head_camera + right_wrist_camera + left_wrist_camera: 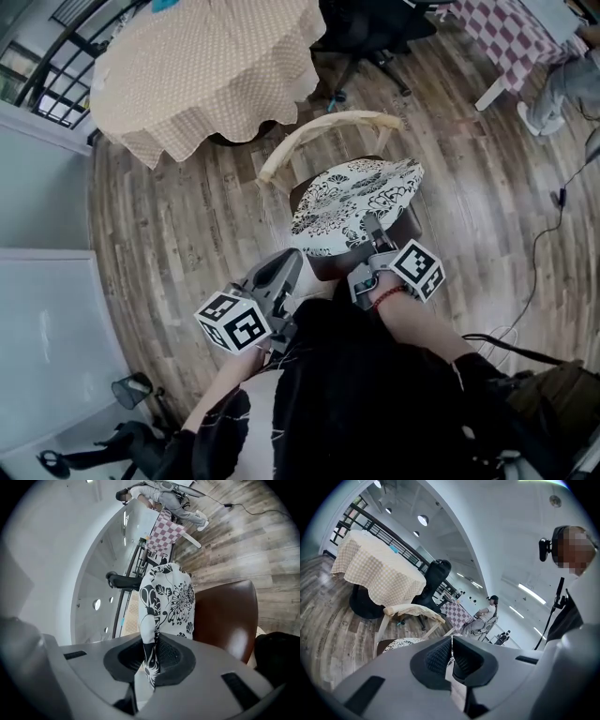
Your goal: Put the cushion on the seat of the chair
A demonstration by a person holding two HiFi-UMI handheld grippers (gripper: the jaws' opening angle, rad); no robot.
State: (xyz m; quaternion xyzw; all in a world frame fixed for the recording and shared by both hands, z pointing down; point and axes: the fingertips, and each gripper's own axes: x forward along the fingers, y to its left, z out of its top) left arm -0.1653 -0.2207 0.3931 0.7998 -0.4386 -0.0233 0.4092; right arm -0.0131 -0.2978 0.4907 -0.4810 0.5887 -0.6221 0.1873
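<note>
**Cushion over the seat, not yet let go**

Our right gripper [152,657] is clamped on the near edge of the cushion [356,202]. That lets us steer the floral pad out over the brown seat [229,616] of the chair [375,120]. We cannot tell whether it rests there. Our left gripper [451,654] is closed on nothing, just beside. The curved back rail [281,155] bounds the far side. The round desk [206,66] and 1 office chair [370,37] stand well apart.

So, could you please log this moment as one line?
right gripper: shut on cushion edge | left gripper: shut, empty | cushion: held over chair seat
</note>
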